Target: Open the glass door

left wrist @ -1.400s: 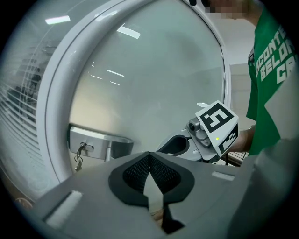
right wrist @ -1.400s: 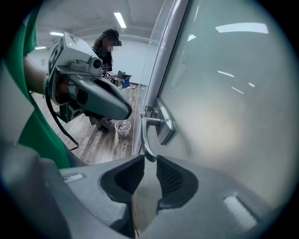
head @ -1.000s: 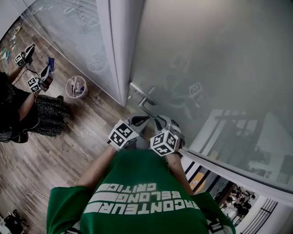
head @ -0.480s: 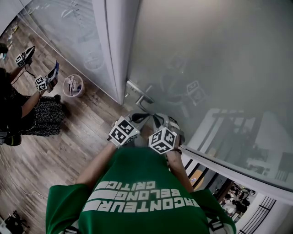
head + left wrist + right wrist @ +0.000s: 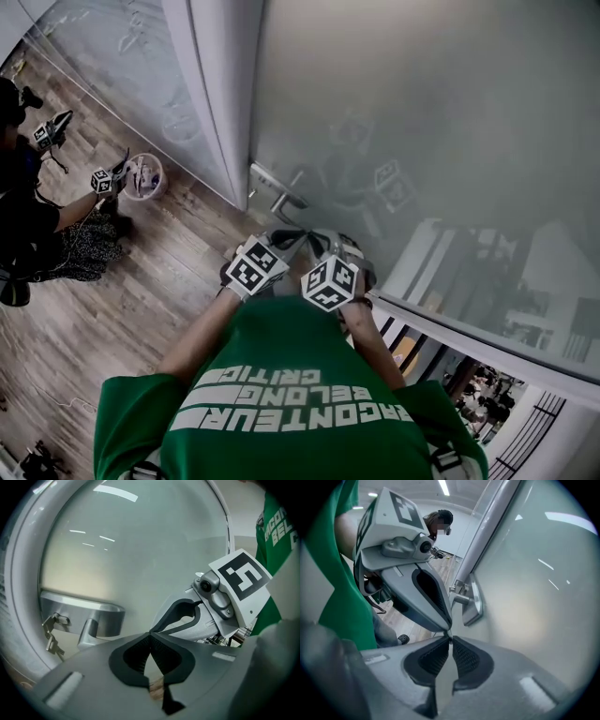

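Bin [image 5: 141,176] on wood floor [image 5: 141,281], person [image 5: 28,220] beside.

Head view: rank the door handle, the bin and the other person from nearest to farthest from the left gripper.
From the left gripper:
1. Door handle, just ahead of the jaws, on the glass door.
2. Bin, on the wooden floor, off to the left.
3. Other person, at the far left edge, beyond the bin.

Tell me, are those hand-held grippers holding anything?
Nothing is held. The left hand-held gripper is shut, empty; the right hand-held gripper has just been closing its jaws, nothing between them.
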Available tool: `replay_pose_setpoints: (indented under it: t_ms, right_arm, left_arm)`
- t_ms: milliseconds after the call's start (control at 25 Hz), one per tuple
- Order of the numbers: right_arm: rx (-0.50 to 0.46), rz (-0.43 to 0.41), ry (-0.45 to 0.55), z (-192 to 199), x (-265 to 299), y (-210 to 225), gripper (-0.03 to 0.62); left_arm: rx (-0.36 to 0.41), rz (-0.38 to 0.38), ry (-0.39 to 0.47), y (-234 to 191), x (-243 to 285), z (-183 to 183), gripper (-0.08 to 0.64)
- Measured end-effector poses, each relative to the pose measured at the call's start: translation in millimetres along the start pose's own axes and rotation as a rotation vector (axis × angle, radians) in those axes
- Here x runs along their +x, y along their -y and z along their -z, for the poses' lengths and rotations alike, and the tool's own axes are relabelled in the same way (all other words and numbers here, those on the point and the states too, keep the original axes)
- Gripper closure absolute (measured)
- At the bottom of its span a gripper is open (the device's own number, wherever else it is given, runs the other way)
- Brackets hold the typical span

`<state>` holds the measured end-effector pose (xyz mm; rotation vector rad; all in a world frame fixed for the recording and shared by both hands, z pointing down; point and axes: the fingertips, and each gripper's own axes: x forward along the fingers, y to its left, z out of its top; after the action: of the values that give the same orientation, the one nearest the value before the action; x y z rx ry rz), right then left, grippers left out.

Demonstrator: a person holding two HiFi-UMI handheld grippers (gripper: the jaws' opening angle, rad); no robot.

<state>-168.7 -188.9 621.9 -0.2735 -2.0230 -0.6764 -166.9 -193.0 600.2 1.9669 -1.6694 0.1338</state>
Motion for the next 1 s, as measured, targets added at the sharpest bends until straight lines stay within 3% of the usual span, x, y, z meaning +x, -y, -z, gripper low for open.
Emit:
replay_pose_setpoints:
  t_ms: [1000]
  right_arm:
    - [0.040,-0.016,0.010,8,10,-4,0.574]
  left_arm:
    - [-0.039,-0.046,-0.049,-9,3,0,0.545]
